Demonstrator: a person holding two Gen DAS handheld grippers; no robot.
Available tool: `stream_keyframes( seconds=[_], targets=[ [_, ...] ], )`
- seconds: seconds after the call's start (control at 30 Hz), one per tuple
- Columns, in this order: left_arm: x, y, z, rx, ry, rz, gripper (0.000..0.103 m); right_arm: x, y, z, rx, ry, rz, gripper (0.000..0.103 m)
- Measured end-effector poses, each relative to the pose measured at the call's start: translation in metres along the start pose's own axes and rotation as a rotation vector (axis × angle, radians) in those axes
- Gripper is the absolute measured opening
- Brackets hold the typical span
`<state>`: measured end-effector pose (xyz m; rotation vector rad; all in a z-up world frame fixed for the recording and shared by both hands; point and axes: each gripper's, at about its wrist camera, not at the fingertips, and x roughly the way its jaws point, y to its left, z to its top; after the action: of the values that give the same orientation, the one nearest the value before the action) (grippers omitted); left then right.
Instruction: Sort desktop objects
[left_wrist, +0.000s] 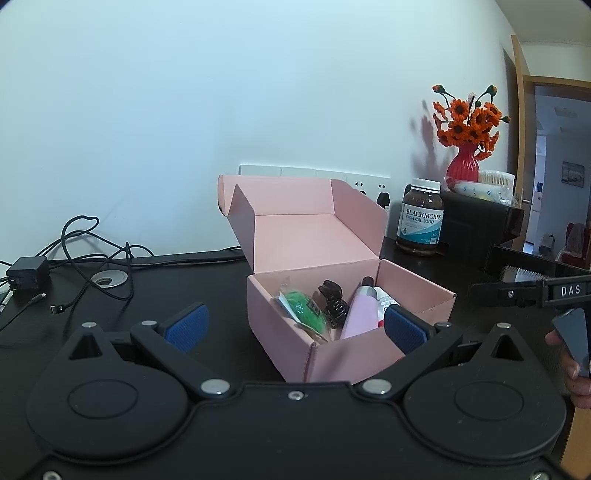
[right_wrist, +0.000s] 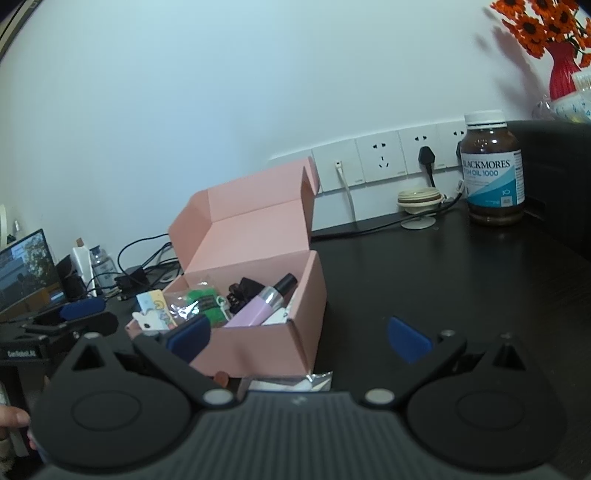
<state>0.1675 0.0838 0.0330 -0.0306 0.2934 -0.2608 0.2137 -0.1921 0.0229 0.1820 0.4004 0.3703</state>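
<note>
So the pink box (left_wrist: 332, 343) is sat on the dark surface (left_wrist: 207, 280) with its lid flipped up, and it's caught right between the spread jaws of the left gripper (left_wrist: 295, 328), the near corner poking in toward the camera while nothing is actually being pinched. From the right wrist view the same box is seen off to the left of the right gripper (right_wrist: 299, 338), whose jaws are also spread wide with nothing between them; its left blue pad overlaps the box's front edge in the picture, though whether it's touching can't be told. Inside the box four things can be counted for sure: one green item in a clear wrapper (left_wrist: 304, 310), one black hair claw (left_wrist: 332, 302), one lilac tube with a black cap (left_wrist: 360, 314), and one small illustrated card (right_wrist: 157, 310) leaning at the left end. A white item with red print is tucked beside the tube but too much of it is hidden to name. One silvery packet (right_wrist: 291, 384) is lying flat on the surface just in front of the box. One brown fish oil bottle (left_wrist: 421, 221) is stood upright further back near the wall sockets, well apart from the box.
</note>
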Motion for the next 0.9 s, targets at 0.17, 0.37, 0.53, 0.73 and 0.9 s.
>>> stream_keyframes(
  seconds=[0.17,0.37,0.53,0.73,0.9],
  targets=[
    [0.0,0.0,0.0,-0.001,-0.003,0.001,0.103,0.004,0.005,0.001,-0.033,0.026,-0.014,0.102],
    [-0.001,0.0,0.0,-0.002,-0.004,0.002,0.103,0.003,0.011,0.001,-0.078,0.035,-0.026,0.102],
    [-0.001,0.0,0.0,-0.012,-0.002,0.003,0.103,-0.002,0.014,0.004,-0.1,0.047,-0.057,0.102],
    [-0.001,0.0,0.001,-0.011,-0.002,0.003,0.103,-0.005,0.019,0.007,-0.166,0.077,-0.07,0.102],
    [0.0,0.0,0.0,-0.012,-0.003,0.004,0.103,-0.005,0.023,0.002,-0.225,0.096,-0.079,0.102]
  ],
)
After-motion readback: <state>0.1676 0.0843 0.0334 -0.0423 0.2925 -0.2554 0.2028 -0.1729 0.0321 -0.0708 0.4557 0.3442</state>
